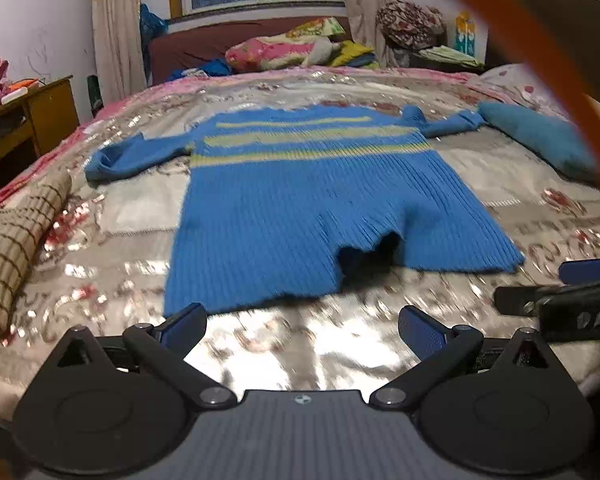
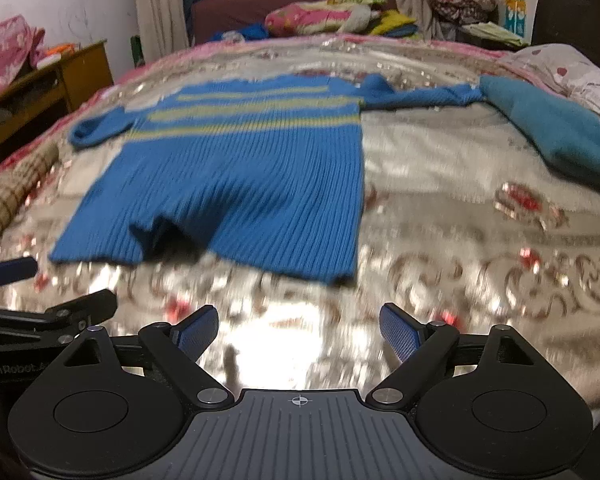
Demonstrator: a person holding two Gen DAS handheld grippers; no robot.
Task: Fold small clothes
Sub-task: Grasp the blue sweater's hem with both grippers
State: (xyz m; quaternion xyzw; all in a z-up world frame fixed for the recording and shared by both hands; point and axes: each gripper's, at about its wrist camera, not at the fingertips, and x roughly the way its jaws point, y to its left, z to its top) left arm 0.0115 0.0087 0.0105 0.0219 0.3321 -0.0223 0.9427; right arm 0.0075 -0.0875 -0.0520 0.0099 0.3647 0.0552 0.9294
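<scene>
Blue ribbed sweater (image 1: 300,200) lay flat on the bed (image 1: 500,240); both spread-wide, empty tools, left (image 1: 302,330) and right (image 2: 299,330), risked snagging only its hem's top layer.

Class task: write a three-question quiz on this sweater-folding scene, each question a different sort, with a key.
1. True or false: the left gripper is shut on the sweater.
2. Multiple choice: the sweater's stripes are (A) red, (B) yellowish, (C) black.
3. Fill in: the sweater lies spread on the ____.

Key:
1. False. The jaws of both the left gripper and the right gripper stand open, short of the hem.
2. B.
3. Bed, on its shiny patterned cover.
</scene>
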